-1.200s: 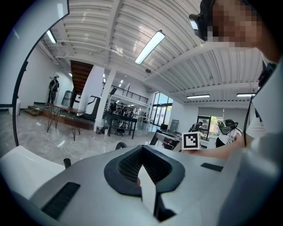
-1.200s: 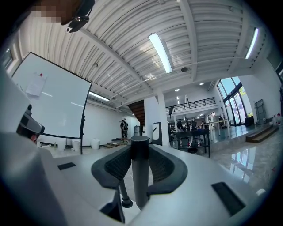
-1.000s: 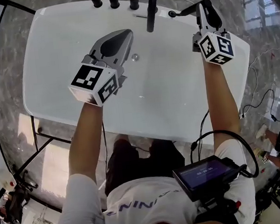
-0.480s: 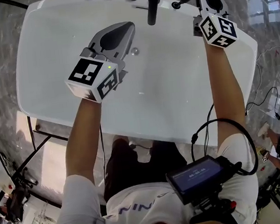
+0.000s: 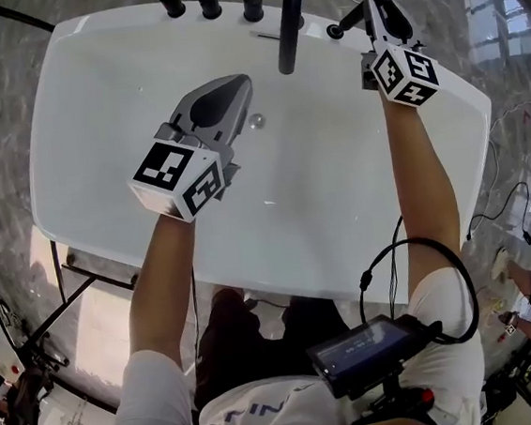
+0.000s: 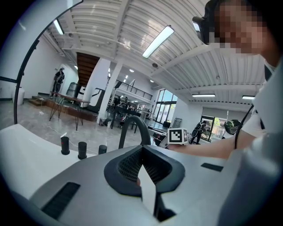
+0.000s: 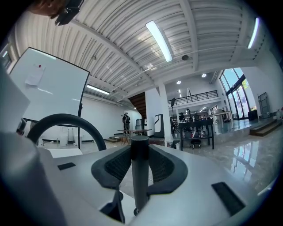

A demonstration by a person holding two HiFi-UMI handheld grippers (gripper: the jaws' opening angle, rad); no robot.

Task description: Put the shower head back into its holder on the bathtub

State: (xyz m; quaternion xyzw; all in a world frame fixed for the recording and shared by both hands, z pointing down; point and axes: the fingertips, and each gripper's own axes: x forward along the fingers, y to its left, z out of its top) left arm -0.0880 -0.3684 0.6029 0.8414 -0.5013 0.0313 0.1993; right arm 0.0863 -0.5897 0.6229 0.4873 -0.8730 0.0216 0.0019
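Right gripper view shows the right gripper point(image 7: 140, 170) clamped on the black shower head point(image 7: 139, 150). In the head view its tip looks to be at the holder point(image 5: 332, 32) on the bathtub's point(image 5: 88, 46) far right rim. Seating and release seem left. The left gripper point(image 5: 237, 80) has its jaws together and holds nothing.

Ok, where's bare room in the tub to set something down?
The tub is bare left of the left gripper and along the near rim. Crowded at the far rim: knobs, spout, right gripper holding the shower head.
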